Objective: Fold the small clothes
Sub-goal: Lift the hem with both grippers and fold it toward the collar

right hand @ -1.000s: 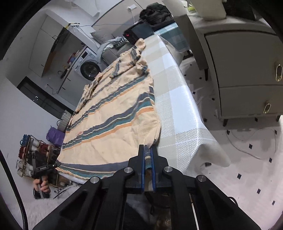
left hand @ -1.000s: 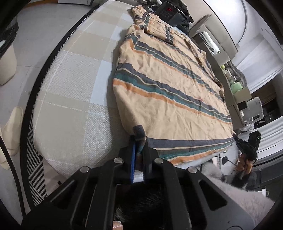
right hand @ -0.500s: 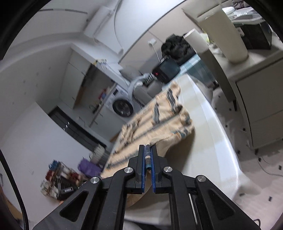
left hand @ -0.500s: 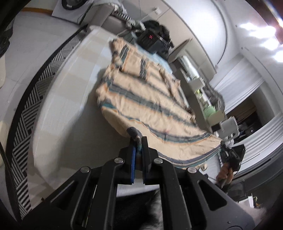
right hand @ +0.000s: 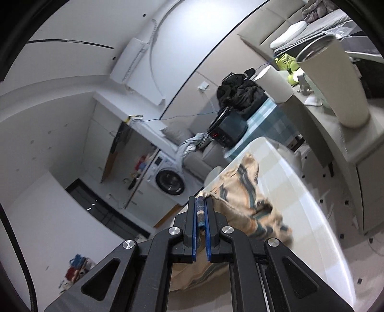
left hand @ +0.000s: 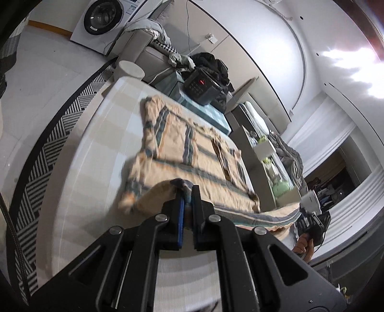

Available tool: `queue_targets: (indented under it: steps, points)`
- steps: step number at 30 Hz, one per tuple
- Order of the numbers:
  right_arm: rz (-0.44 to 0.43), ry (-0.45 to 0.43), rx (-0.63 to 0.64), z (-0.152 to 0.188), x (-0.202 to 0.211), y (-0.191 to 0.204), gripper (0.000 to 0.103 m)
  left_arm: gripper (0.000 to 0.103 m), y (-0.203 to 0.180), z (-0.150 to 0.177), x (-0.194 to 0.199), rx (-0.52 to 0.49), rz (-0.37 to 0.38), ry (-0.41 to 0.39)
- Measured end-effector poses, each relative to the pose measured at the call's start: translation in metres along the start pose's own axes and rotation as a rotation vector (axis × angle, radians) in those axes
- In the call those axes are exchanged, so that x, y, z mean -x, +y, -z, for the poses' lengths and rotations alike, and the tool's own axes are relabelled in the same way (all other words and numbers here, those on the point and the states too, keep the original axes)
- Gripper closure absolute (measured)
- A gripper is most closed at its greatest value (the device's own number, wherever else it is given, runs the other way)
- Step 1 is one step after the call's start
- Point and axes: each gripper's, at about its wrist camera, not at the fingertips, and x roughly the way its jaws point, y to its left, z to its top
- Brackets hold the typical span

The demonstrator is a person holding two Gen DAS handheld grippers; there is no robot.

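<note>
A peach shirt with grey, teal and orange stripes (left hand: 192,153) lies on the checked table (left hand: 100,168), its collar end far from me. My left gripper (left hand: 188,192) is shut on one near hem corner and holds it above the table. The hem stretches rightward to my right gripper (left hand: 309,216), seen small at the right edge with a hand below it. In the right wrist view my right gripper (right hand: 201,204) is shut on the other hem corner, and the striped shirt (right hand: 242,192) hangs from it down to the table (right hand: 300,206).
A black appliance with a red display (left hand: 204,88) and dark clothing (left hand: 211,64) sit past the table's far end. A washing machine (left hand: 103,21) stands far left, and a sideboard with a tall cream vase (right hand: 336,79) runs along the right. A striped rug (left hand: 50,134) covers the floor left.
Both grippers have risen and tilted up with the hem corners in them. The near edge of the shirt has come off the table and moved toward the collar end.
</note>
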Motion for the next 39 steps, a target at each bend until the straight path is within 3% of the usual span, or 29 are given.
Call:
queue_targets:
  steps: [10,19,27,31,39]
  points:
    - [0.124,-0.025,-0.048,-0.065,-0.116,-0.012,0.097,0.101,0.010,-0.123,-0.111,0.030,0.011,-0.022]
    - [0.196,0.030,-0.030,-0.114,-0.224,-0.015,0.097,0.101,0.047,-0.209,-0.214,0.107,-0.032,0.010]
    - [0.314,0.110,-0.058,-0.140,-0.323,-0.054,0.097,0.101,0.087,-0.251,-0.297,0.146,-0.132,0.039]
    - [0.340,0.133,-0.109,-0.136,-0.347,-0.083,0.097,0.101,0.103,-0.259,-0.340,0.158,-0.154,0.064]
    - [0.396,0.186,-0.143,-0.138,-0.379,-0.115,0.094,0.100,0.127,-0.259,-0.384,0.203,-0.193,0.078]
